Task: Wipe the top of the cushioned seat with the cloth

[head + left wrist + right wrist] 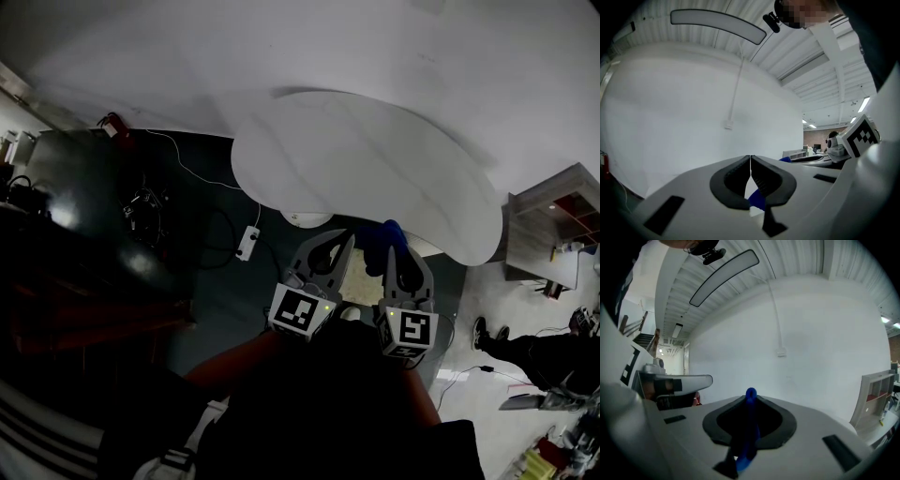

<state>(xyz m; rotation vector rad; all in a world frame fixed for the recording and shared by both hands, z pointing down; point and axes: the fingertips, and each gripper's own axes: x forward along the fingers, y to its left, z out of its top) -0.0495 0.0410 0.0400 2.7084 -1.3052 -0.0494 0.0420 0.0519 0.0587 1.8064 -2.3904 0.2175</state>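
Note:
My right gripper [394, 236] is shut on a blue cloth [384, 234]; in the right gripper view the cloth [750, 427] runs up between the jaws and pokes out at the tips [750, 393]. Close beside it, my left gripper [347, 240] is shut, its jaws meeting tip to tip [750, 157]. A bit of blue cloth [757, 200] shows low behind its pads. Both grippers are held up and point at a white wall. A pale yellowish patch [362, 281] lies below, between the two grippers; I cannot tell whether it is the cushioned seat.
A large white oval top [366, 169] lies ahead, with its round base [309, 219] below it. A power strip [248, 243] and cables lie on the dark floor at left. A shelf unit [553, 220] and a person's legs [511, 345] are at right.

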